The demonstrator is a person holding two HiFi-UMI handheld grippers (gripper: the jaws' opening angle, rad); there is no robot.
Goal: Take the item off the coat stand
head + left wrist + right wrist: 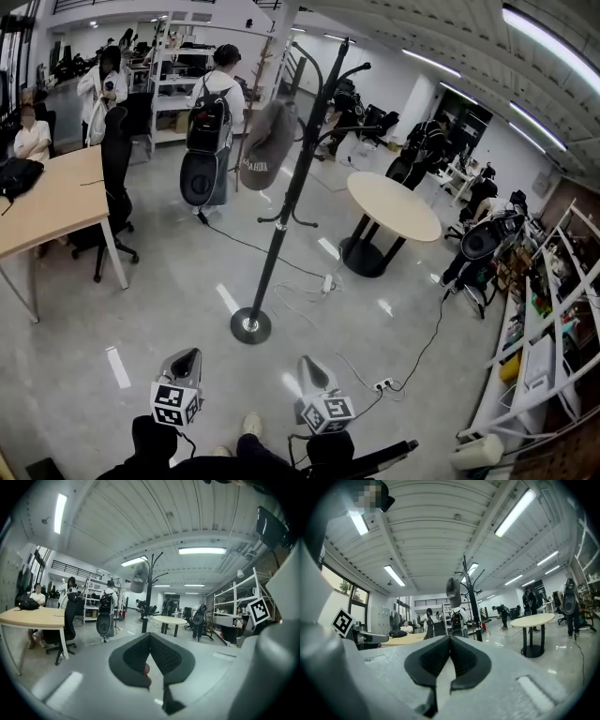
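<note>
Nearest, the left gripper (185, 357) and right gripper (310, 365) sit low, side by side, each with its jaws pressed together on nothing. Beyond them the black coat stand (281, 217) rises from a round base on the floor. A grey cap (267, 141) hangs on a hook left of the pole, its long axis near upright, the lower end leaning left. Far right, shelving (548, 323) holds small goods too tiny to name.

Our open workshop hall

We see a glossy grey floor (169, 281), a round table (394, 204), a long wooden desk (56, 202), white shelving (548, 366), ceiling strip lights (548, 37) and a trailing cable (427, 342).
</note>
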